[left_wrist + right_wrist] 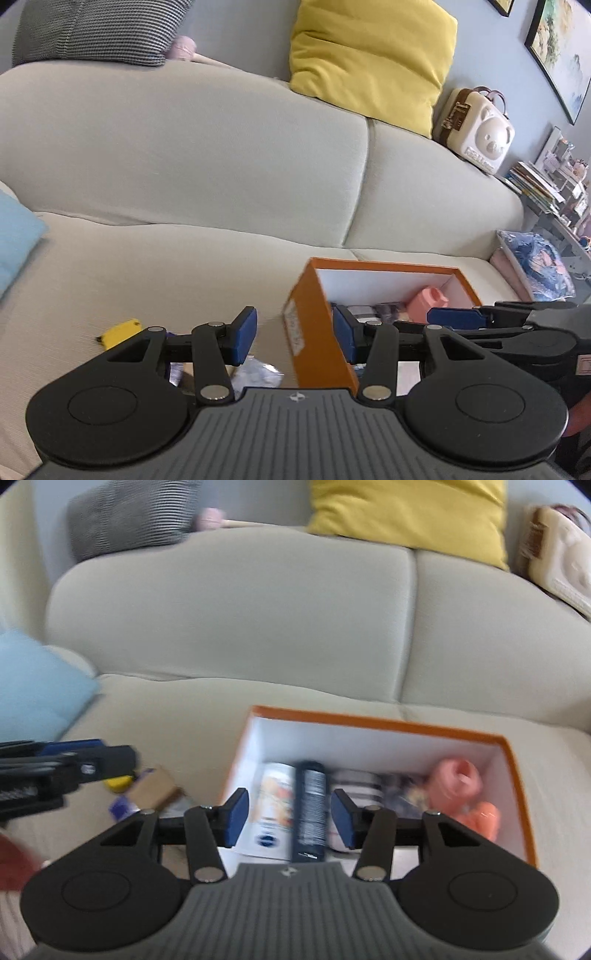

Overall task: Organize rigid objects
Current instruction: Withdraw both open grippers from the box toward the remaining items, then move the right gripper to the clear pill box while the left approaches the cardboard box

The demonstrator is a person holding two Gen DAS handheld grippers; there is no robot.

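Sofa seat (332, 698) holding an orange box (388, 722) with white inner walls; the right gripper (290, 818) hangs over it with jaws parted and holding nothing, a dark blue can (309, 808) lying in the box below the gap between them, a white bottle (275, 808) just left of it, pink items (458, 779) to the right. The left gripper (295, 334) also stands parted and empty, the box's near corner between its jaws, a yellow object (120, 331) on the seat left of them.
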